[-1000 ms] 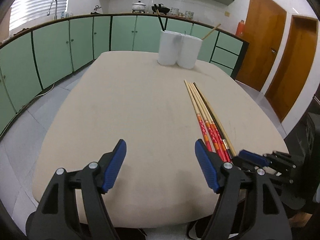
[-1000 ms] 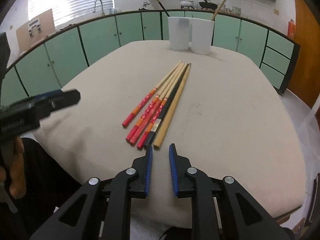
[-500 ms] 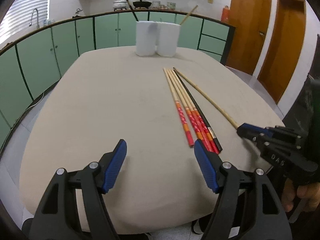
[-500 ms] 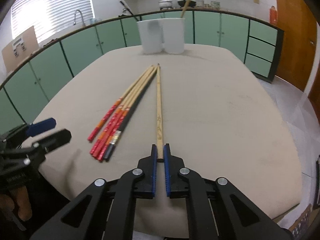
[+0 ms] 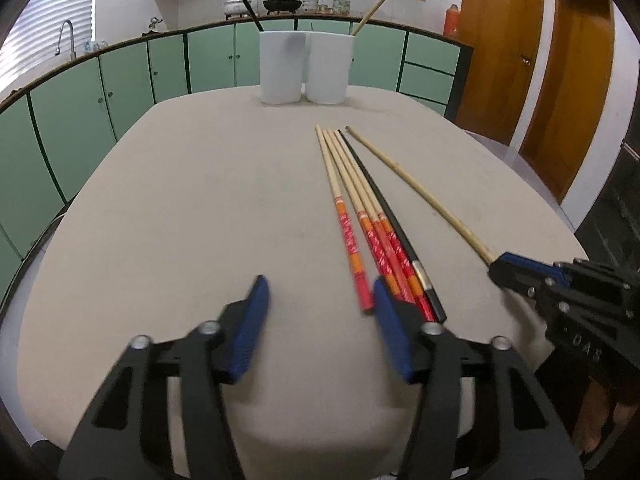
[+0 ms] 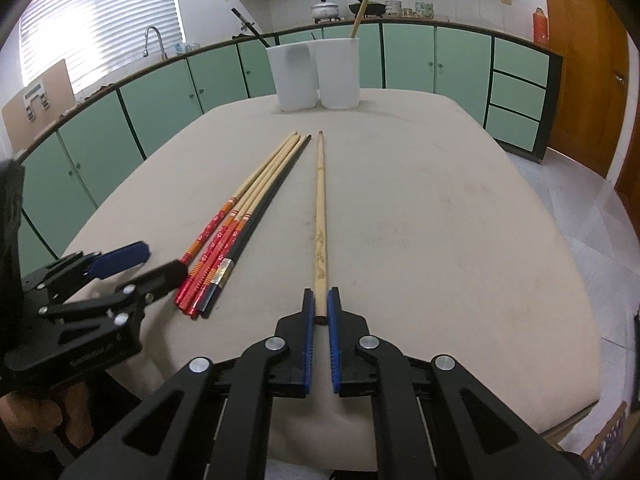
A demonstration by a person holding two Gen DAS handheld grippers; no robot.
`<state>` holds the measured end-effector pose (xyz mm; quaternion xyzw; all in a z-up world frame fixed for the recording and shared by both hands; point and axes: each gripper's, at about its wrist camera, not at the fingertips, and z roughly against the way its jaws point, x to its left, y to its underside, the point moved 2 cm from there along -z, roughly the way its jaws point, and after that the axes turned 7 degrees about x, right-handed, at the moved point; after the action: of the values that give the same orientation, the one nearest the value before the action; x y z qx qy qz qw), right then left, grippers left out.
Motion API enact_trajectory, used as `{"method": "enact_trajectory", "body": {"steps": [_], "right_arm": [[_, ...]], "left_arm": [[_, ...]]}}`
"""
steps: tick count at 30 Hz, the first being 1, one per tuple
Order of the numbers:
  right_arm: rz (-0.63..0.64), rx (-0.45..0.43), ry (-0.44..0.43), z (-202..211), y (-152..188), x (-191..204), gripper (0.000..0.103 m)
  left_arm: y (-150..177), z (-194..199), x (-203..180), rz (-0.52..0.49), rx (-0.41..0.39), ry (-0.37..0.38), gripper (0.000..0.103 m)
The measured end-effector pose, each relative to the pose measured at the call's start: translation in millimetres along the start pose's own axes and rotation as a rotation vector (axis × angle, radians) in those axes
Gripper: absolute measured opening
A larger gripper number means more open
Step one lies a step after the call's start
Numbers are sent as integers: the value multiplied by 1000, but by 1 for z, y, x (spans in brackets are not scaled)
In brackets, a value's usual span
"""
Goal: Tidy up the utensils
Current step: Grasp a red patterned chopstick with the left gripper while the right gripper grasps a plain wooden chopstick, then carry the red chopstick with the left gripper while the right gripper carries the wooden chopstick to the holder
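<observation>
So the right gripper (image 6: 320, 312) had clamped the plain bamboo chopstick (image 6: 320, 208) near the tabletop's (image 6: 440, 220) front edge, pulling it away from the red-handled bundle (image 6: 224, 236). Left gripper (image 5: 320, 300) was narrowing, nothing held. Probably bound for the white cups (image 6: 316, 74).

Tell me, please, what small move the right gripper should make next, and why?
Probably lift the plain wooden chopstick off the table. The right gripper is already shut on its near end, while its far end points toward the two white cups, one of which already holds a similar stick.
</observation>
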<state>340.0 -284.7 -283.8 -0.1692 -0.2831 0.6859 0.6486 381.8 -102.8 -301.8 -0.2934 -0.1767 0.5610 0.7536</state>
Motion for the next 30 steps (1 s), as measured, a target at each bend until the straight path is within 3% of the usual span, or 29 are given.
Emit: {"method": "enact_trajectory", "body": {"steps": [4,7,9,14,18,19,23,25,28,30], "right_arm": [[0,-5,12,-1,-2,2,8],[-19,-11,28,-2,-2,3,8],[-35,-19,40,-2,-2,4,7],[-86,-38,83,2,-1,-4,7],[-78,-26,76,2,-1,-4,8],[-71,-22,71,2,0,-3,9],[-60,-18,64,3,3,-1,10],[-43,-21,77,2,4,1,10],[-47,-15,70,1,0,0,7],[-62,-6,58,3,-2,-2,7]], "left_arm": [[-3,-3,-4,-3,-20,3,33],[-5,-4,1,31,-23,17,5],[-5,-4,7,65,-35,18,5],[-1,5,28,179,-47,-61,5],[4,11,33,194,-35,-75,7],[5,12,32,186,-33,-79,9],[9,15,25,130,-38,-83,40],[10,13,23,110,-39,-87,38],[5,10,28,132,-29,-63,6],[0,10,33,154,-11,-41,5]]}}
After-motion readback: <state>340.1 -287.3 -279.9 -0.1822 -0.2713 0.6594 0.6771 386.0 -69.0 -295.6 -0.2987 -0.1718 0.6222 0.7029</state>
